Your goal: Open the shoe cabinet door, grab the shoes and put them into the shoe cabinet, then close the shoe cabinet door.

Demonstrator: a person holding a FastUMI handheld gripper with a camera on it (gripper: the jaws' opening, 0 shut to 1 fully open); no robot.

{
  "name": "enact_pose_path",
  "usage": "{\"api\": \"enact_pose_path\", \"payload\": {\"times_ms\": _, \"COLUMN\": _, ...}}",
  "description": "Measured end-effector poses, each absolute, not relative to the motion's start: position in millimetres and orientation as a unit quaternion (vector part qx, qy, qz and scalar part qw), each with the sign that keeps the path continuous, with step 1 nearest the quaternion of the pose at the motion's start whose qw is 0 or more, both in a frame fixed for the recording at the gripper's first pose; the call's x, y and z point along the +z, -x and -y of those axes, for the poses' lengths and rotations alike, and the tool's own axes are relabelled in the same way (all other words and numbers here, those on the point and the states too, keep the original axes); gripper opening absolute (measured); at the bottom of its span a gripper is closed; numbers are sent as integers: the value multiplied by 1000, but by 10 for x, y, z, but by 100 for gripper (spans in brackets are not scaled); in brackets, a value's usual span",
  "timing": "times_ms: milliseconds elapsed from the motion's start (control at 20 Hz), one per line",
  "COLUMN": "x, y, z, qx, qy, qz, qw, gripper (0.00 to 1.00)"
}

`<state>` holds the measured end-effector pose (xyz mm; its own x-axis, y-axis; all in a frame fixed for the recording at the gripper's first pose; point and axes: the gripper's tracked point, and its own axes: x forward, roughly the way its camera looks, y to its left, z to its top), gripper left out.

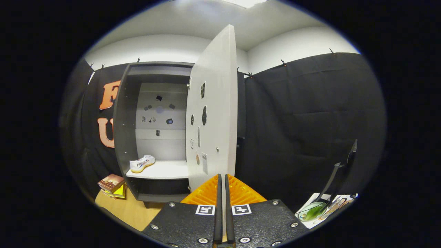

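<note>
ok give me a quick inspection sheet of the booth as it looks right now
Surface: wooden floor under the cabinet, bare where visible.
Job's things: shoe cabinet stands with its door swung wide open; one white shoe sits on the shelf inside.
Clutter: stack of books on the floor beside the cabinet; a glass dish and small items on a white sheet, off to the other side.
Grippers: gripper has its fingers together, nothing between them, tips just short of the door's edge.
Cables: nothing seen.
Surroundings: black cloth wall, white wall above, a dark stand by the dish.
</note>
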<state>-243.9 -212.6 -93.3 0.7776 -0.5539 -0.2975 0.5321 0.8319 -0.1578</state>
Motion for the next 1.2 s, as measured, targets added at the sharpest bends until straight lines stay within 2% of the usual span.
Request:
{"api": "enact_pose_path", "payload": {"times_ms": 250, "x": -1217, "y": 2394, "z": 1752, "qx": -265, "qy": -10, "qz": -195, "qw": 944, "gripper": 8}}
{"api": "enact_pose_path", "payload": {"times_ms": 450, "x": -1653, "y": 2148, "z": 1221, "qx": -206, "qy": -34, "qz": -222, "qw": 952, "gripper": 21}}
{"api": "enact_pose_path", "payload": {"times_ms": 500, "x": -1813, "y": 2107, "z": 1151, "qx": -202, "qy": -41, "qz": -233, "qw": 950, "gripper": 31}}
{"api": "enact_pose_path", "payload": {"times_ms": 550, "x": -1984, "y": 2063, "z": 1068, "qx": -192, "qy": -50, "qz": -241, "qw": 950, "gripper": 36}}
{"api": "enact_pose_path", "payload": {"times_ms": 600, "x": -2180, "y": 2032, "z": 938, "qx": -177, "qy": -62, "qz": -256, "qw": 948, "gripper": 47}}
{"api": "enact_pose_path", "payload": {"times_ms": 650, "x": -2395, "y": 2012, "z": 805, "qx": -163, "qy": -71, "qz": -276, "qw": 945, "gripper": 52}}
{"api": "enact_pose_path", "payload": {"times_ms": 700, "x": -2622, "y": 2003, "z": 676, "qx": -152, "qy": -79, "qz": -298, "qw": 939, "gripper": 62}}
{"api": "enact_pose_path", "payload": {"times_ms": 900, "x": -3406, "y": 1983, "z": 165, "qx": -102, "qy": -110, "qz": -368, "qw": 918, "gripper": 86}}
{"api": "enact_pose_path", "payload": {"times_ms": 1000, "x": -3814, "y": 2047, "z": 2, "qx": -94, "qy": -115, "qz": -401, "qw": 904, "gripper": 92}}
{"api": "enact_pose_path", "payload": {"times_ms": 1200, "x": -4572, "y": 2277, "z": -307, "qx": -80, "qy": -123, "qz": -472, "qw": 870, "gripper": 93}}
